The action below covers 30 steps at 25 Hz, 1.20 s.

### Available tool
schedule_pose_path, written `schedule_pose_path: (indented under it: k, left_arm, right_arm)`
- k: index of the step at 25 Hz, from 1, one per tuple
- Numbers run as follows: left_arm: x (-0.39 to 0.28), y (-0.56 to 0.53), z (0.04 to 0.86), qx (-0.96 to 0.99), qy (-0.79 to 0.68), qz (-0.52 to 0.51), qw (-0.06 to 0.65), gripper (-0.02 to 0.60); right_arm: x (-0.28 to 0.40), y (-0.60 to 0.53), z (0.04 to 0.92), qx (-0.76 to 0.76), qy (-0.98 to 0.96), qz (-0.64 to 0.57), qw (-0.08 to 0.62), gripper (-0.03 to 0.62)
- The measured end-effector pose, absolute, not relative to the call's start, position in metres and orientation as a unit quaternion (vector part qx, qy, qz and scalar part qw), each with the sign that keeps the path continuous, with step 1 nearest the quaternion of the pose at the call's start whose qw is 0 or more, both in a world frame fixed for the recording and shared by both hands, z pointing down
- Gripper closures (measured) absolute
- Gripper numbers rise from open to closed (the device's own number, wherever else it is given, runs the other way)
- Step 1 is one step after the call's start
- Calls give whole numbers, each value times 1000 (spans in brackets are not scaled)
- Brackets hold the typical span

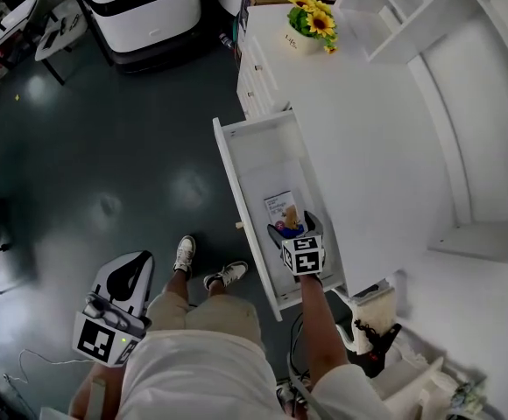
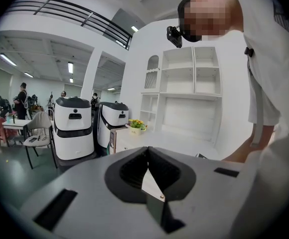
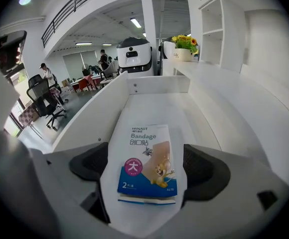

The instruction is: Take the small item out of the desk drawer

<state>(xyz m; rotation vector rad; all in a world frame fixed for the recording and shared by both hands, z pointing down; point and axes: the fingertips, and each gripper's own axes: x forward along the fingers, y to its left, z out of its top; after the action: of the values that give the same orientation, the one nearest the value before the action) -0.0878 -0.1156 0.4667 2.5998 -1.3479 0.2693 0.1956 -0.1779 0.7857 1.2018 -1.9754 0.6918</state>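
The desk drawer [image 1: 228,173] is pulled out from the white desk [image 1: 359,121]. On its floor lies a small bandage box [image 1: 280,206], white and blue with a cartoon print. My right gripper [image 1: 293,228] is down inside the drawer, open. In the right gripper view the bandage box [image 3: 147,163] lies flat between the two black pads [image 3: 89,164], with a small gap on each side. My left gripper [image 1: 133,268] hangs low beside the person's left leg, away from the desk. In the left gripper view the left gripper [image 2: 147,172] is shut with nothing in it.
A yellow flower pot [image 1: 311,23] stands at the desk's far end, next to white shelving [image 1: 429,7]. Two white machines [image 1: 140,7] stand on the dark floor beyond. The drawer's walls [image 3: 99,108] close in on both sides of the right gripper. The person's shoes [image 1: 184,254] are by the drawer front.
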Motion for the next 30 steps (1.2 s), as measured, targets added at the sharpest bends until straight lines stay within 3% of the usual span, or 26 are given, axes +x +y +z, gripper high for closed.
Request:
schedule_pose_path:
  k: [30]
  left_arm:
    - [-87, -111, 483, 878, -456, 97, 114, 568]
  right_arm:
    - [186, -191, 836, 420, -752, 277, 426, 128]
